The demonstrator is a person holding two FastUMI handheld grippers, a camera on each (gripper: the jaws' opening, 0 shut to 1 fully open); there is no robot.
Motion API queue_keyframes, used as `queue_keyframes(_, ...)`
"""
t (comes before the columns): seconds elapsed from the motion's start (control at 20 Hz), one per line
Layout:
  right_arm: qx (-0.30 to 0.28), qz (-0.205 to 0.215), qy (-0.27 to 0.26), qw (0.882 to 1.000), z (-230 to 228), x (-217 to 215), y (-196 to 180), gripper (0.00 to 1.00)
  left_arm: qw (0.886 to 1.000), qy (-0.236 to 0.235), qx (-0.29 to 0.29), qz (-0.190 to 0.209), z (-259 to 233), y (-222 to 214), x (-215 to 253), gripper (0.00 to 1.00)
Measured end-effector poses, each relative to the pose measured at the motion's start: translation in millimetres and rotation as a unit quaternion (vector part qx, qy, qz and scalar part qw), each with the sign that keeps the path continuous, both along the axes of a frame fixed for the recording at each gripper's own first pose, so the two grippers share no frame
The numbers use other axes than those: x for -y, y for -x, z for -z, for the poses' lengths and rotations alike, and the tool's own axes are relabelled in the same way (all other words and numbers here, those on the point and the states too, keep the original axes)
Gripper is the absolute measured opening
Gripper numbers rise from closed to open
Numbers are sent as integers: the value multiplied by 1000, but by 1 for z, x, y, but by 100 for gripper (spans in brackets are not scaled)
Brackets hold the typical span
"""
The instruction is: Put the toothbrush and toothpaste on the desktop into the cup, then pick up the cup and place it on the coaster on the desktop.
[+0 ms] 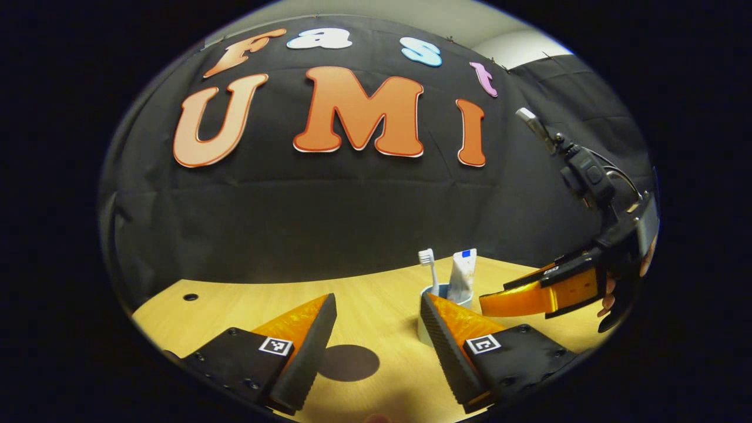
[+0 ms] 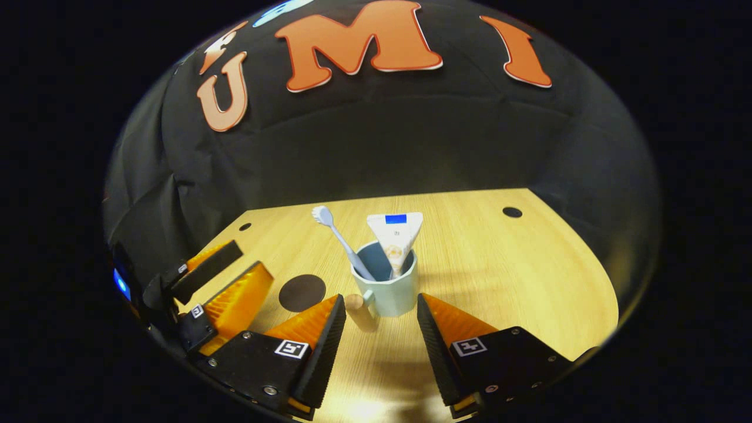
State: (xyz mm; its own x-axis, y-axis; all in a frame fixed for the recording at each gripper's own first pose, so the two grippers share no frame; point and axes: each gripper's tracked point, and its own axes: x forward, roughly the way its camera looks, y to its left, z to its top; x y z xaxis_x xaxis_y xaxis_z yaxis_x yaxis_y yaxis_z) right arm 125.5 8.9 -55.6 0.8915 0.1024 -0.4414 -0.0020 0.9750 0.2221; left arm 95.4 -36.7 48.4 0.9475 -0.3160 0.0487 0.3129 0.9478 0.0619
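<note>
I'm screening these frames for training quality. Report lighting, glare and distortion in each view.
Left gripper view: fisheye bends the desktop edge into an arc; cup partly hidden behind a near jaw. Right gripper view: bright glare on the desktop near the bottom; cup, toothbrush and toothpaste evenly lit and sharp.

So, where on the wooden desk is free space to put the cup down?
The bare wood right of the pale blue cup, up to the far hole, is free. Left is crowded: the dark round coaster and the left hand-held gripper sit there.
</note>
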Motion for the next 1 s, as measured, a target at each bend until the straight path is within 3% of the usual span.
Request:
queue_keyframes(0.4, -79, 9, 10, 997, 5, -13, -19, 75, 999, 26, 7, -40, -3, 29, -59, 90)
queue_keyframes(0.9, -199, 36, 24, 979, 50, -10, -37, 77, 995, 68, -14, -73, 19, 39, -108, 93)
queue_keyframes(1.0, -211, 36, 35, 976, 56, -8, -41, 69, 994, 75, -21, -76, 24, 38, -114, 93)
